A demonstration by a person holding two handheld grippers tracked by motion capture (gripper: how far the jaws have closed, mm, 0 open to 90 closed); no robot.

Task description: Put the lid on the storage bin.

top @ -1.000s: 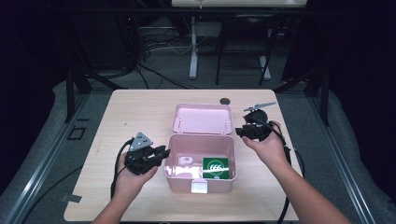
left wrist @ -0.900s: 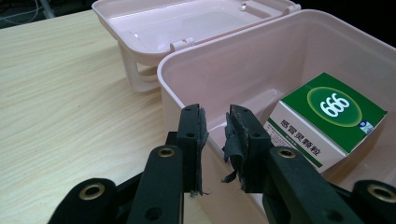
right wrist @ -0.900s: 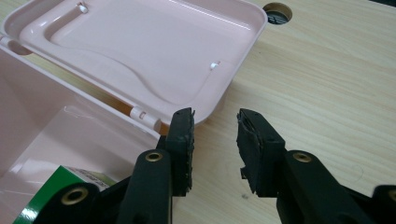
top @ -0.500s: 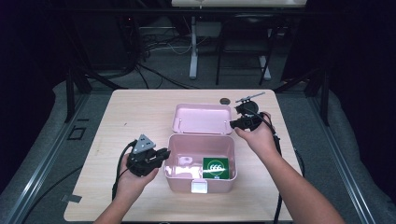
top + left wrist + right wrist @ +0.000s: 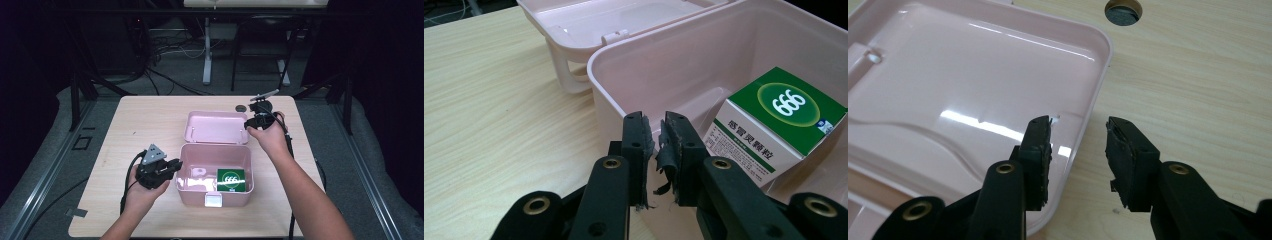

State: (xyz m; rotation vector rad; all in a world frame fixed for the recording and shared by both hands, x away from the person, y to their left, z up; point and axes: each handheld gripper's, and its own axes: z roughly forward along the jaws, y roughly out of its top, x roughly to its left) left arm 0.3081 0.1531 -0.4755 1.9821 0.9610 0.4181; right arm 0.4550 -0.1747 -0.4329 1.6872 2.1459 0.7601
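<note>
We've got the right hand-held gripper [image 5: 1078, 160] spread, straddling the open lid's [image 5: 973, 90] rim. Left hand-held gripper [image 5: 658, 150] nearly pressed together, empty, at the pink box's [image 5: 214, 172] left wall, mid worktop [image 5: 140, 125].

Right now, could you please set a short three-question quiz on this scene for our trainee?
1. True or false: the box lid is open.
2. What lies in the box? A) green carton B) red cup C) spoon
3. Which gripper straddles the lid's edge?

Key: 1. True. 2. A, the green carton. 3. The right gripper, jaws apart; the left gripper grips the box wall.
</note>
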